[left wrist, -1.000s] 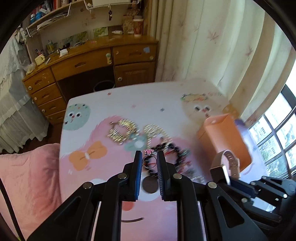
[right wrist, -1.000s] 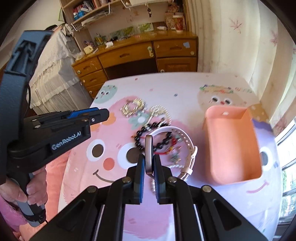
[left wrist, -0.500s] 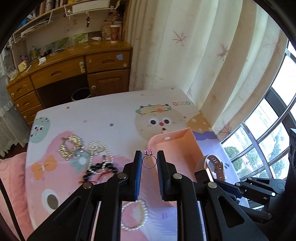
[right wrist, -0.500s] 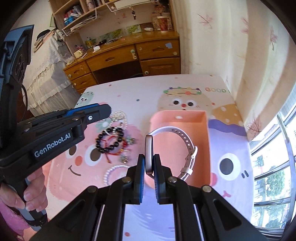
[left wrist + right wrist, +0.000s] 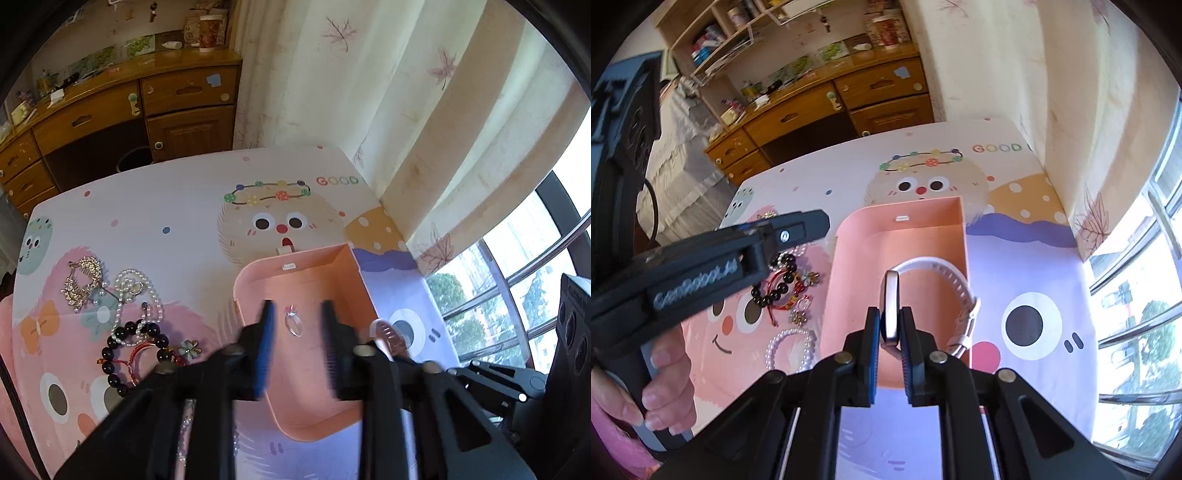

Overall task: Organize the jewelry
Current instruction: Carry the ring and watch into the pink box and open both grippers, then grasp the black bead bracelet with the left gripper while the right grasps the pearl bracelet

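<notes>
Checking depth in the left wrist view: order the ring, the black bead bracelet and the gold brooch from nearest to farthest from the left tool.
1. ring, between the open jaws, over the pink tray.
2. black bead bracelet, left of the left tool.
3. gold brooch, far left, beyond the bracelet.

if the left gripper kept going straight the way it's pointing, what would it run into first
Most likely the small ring, seen between the open fingers of the left gripper, whose jaws have just been opening. Right behind it is the floor of the pink box. Depth is hard to judge, so the ring may already be lying on that floor.
</notes>
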The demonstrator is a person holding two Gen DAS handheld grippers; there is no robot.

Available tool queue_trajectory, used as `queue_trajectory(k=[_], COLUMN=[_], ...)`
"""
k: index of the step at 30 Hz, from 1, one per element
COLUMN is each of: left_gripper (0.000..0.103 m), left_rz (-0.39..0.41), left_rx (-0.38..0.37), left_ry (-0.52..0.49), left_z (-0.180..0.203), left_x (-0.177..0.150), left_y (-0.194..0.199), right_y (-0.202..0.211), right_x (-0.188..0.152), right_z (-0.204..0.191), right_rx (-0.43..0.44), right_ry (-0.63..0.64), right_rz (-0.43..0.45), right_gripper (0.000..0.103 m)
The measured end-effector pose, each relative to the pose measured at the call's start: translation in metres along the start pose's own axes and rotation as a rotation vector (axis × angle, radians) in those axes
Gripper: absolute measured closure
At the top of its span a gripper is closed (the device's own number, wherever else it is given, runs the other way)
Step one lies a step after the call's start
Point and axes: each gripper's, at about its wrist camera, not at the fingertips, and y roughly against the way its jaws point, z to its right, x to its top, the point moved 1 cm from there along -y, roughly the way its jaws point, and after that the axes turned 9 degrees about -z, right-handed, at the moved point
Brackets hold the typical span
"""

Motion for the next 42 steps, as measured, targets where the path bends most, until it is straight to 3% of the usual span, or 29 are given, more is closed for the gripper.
queue_trajectory(k=[1,5,9,13,15,20,24,31,42], left_gripper=[0.054,0.053,0.038,0.027,0.024,0.023,0.019,0.014,0.013], left_rz=[-0.006,-0.033,-0.07,-0.086,-0.092,-0.127,-0.149,-0.171,-0.137], left_rx=[0.011,0.008,0.066,0.121,0.133,0.145,0.134,0.122,0.063], left_ry=[0.002,0.028,0.043,0.041,0.048,0.043,0.013,-0.101,-0.272], left_z=[0.0,-0.009,-0.024,-0.045,-0.059,-0.091,-0.117,-0.157,-0.184], left_x=[0.0,-0.001,-0.005,-0.011,-0.016,-0.029,-0.04,-0.056,-0.075], left_y=[-0.001,-0.004,-0.005,-0.001,0.001,0.004,0.011,0.023,0.031], right_y=[-0.002,-0.005,-0.009,-0.013,-0.014,-0.02,-0.023,-0.03,-0.068], right_x=[0.001,0.0,-0.002,-0.006,-0.01,-0.024,-0.035,-0.05,-0.082], right_z=[0.004,0.018,0.024,0.024,0.023,0.014,-0.002,-0.042,-0.111], right_rx=[0.008,0.043,0.046,0.032,0.038,0.07,0.054,-0.003,0.033], right_ry=[-0.02,-0.087,-0.133,-0.185,-0.225,-0.341,-0.419,-0.483,-0.501], right_rz=[-0.007,-0.019,-0.031,-0.047,-0.054,-0.082,-0.077,-0.057,-0.076], right_gripper=[0.088,0.081,0.075,0.061,0.059,0.056,0.037,0.032,0.032])
